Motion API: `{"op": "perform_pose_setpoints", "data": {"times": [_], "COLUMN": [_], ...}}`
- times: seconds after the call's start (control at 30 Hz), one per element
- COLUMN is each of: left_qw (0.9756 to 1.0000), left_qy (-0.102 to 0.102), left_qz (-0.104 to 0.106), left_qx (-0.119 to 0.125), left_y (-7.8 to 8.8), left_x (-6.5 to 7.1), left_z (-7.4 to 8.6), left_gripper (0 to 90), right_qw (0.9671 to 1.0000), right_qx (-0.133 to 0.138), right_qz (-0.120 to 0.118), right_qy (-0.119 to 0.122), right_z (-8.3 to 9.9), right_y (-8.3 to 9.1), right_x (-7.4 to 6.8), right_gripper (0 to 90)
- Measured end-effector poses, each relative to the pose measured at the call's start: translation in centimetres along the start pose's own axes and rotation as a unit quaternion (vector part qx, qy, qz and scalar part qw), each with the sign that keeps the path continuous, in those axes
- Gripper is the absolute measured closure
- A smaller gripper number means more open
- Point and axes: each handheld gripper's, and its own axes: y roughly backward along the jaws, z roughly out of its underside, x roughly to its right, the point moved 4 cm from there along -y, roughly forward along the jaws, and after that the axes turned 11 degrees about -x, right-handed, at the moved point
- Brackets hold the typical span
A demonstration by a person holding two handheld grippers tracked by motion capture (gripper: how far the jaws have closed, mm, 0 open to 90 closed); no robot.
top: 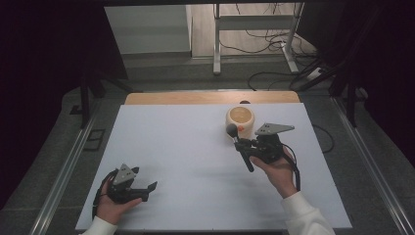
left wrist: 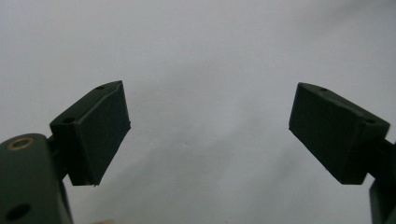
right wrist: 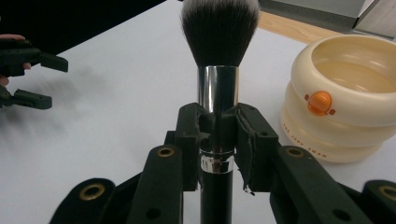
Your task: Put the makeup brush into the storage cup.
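**Brush clamped and poised beside cream pot**

Right tongs (right wrist: 217, 140) clamped on makeup brush (right wrist: 218, 70) at the metal ferrule, bristles aimed up beside the cream pot (right wrist: 345, 93), likely for dipping. Left tongs (left wrist: 210, 130) spread wide, empty, parked low over the tabletop (top: 195, 156), out of the way.

Your left claw (top: 145, 189) and right claw (top: 243, 145) were black, each topped by a grey three-cornered plate, with brass-ringed screw holes along the arms and a black cable trailing back. You wore white sleeves (top: 303, 215).
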Motion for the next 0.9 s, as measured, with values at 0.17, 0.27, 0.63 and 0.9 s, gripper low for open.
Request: {"op": "perform_pose_setpoints", "data": {"times": [0.17,0.27,0.63,0.9], "left_qw": [1.0000,1.0000,1.0000,1.0000], "left_qy": [0.000,0.000,-0.001,-0.001], "left_qz": [0.000,0.000,-0.001,-0.001], "left_qx": [0.000,0.000,0.001,0.001], "left_y": [0.0,0.0,0.0,0.0], "left_x": [0.0,0.0,0.0,-0.1], "left_z": [0.0,0.0,0.0,0.0], "left_gripper": [13.2,13.3,13.3,13.3], "right_qw": [0.9999,0.9998,0.9993,0.9988], "right_qx": [0.008,0.013,0.028,0.038], "right_qz": [0.000,0.000,-0.002,-0.001], "right_qy": [-0.008,-0.013,-0.025,-0.032], "right_z": [-0.3,-0.5,-1.2,-1.7], "right_y": [0.0,0.0,0.3,0.3], "right_x": [0.0,0.0,0.2,0.4], "right_gripper": [71.9,71.9,71.9,71.9]}}
